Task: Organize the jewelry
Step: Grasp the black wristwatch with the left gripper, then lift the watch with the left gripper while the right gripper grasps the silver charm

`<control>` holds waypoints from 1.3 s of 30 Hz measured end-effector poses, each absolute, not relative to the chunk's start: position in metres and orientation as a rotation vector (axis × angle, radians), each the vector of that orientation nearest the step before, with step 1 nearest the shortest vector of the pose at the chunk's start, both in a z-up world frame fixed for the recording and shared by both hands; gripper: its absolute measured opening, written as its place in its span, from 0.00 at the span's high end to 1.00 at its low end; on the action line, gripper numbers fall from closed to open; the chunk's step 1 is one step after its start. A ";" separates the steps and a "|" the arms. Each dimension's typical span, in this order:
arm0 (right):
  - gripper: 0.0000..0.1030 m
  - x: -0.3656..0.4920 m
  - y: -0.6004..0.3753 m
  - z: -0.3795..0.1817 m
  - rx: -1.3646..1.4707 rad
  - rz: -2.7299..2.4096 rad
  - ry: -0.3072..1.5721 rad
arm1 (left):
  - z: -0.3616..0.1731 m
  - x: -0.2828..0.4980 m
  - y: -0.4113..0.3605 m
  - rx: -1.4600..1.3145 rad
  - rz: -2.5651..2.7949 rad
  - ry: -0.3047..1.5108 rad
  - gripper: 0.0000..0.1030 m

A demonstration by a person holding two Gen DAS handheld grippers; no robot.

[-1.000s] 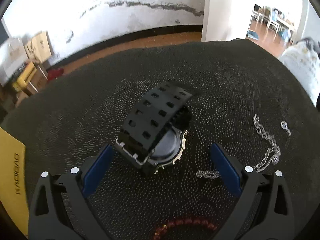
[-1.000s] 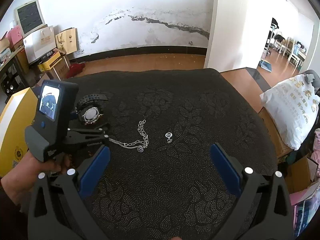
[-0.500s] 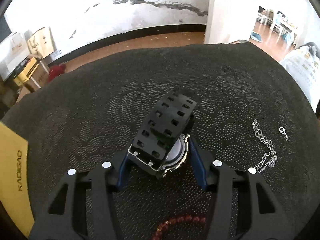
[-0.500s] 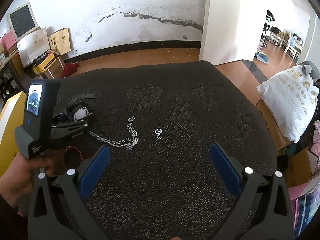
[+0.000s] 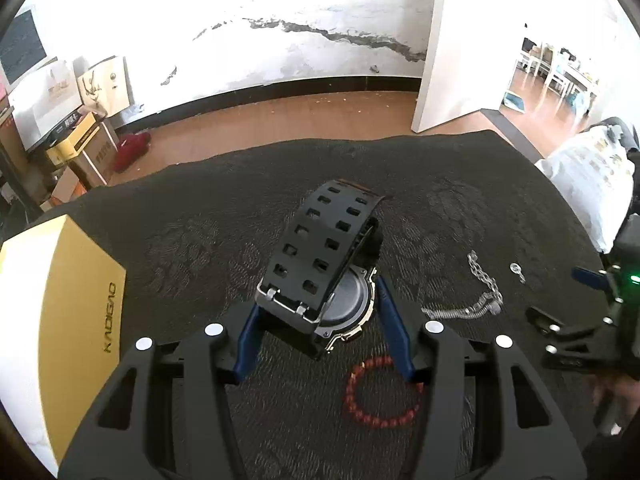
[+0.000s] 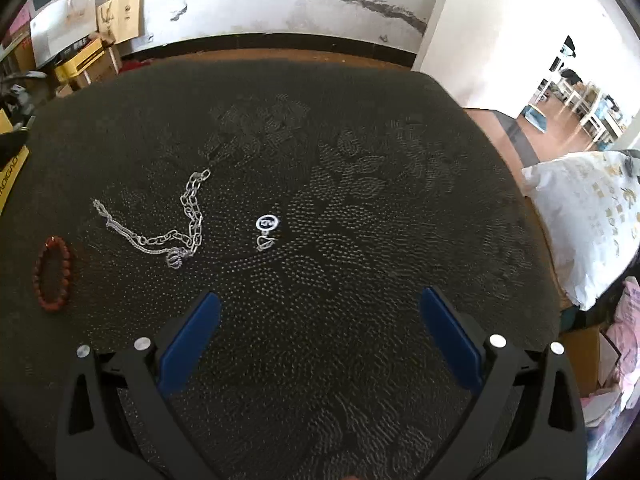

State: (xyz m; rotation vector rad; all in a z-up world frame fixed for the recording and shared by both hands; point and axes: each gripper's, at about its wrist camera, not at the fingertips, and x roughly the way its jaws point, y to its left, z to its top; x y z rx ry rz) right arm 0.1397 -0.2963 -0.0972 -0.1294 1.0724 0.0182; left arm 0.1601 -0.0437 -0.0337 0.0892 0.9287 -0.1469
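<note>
Left gripper [image 5: 318, 312] clamps watch [image 5: 320, 268] beside closed yellow box [image 5: 60, 320].

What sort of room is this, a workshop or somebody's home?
Most likely a lived-in home: a table under a dark patterned cloth, cardboard boxes stacked along a cracked wall, and a doorway opening onto white chairs.

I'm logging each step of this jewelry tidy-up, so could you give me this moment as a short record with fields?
surface: dark patterned cloth
left gripper: jaws shut on the black watch, held above the cloth
right gripper: jaws open, nothing between them
silver chain: loose on the cloth
small pendant: on the cloth, right of the chain, apart from it
red bead bracelet: flat on the cloth, left of the chain
yellow box: at the cloth's left edge
</note>
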 end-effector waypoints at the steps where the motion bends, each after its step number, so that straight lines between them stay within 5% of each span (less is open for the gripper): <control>1: 0.06 0.140 -0.293 -0.098 -0.123 0.047 1.070 | -0.032 0.156 -0.042 0.087 -0.152 0.926 0.50; 12: 0.09 0.166 -0.304 -0.110 -0.055 0.104 1.050 | -0.035 0.151 -0.019 0.083 -0.144 0.945 0.52; 15: 0.29 0.170 -0.300 -0.106 -0.061 0.121 1.018 | -0.035 0.151 -0.018 0.087 -0.146 0.944 0.52; 17: 0.53 0.171 -0.296 -0.103 -0.065 0.133 1.012 | -0.035 0.151 -0.018 0.087 -0.148 0.946 0.52; 18: 0.56 0.172 -0.293 -0.102 -0.069 0.146 1.013 | -0.035 0.151 -0.017 0.088 -0.149 0.946 0.52; 20: 0.80 0.173 -0.290 -0.102 -0.074 0.171 1.019 | -0.035 0.151 -0.016 0.089 -0.147 0.946 0.52; 22: 0.93 0.173 -0.282 -0.102 -0.087 0.179 1.028 | -0.035 0.150 -0.018 0.091 -0.148 0.948 0.52; 39: 0.93 0.151 -0.256 -0.044 -0.037 0.145 0.980 | -0.014 0.130 -0.019 0.086 -0.146 0.916 0.52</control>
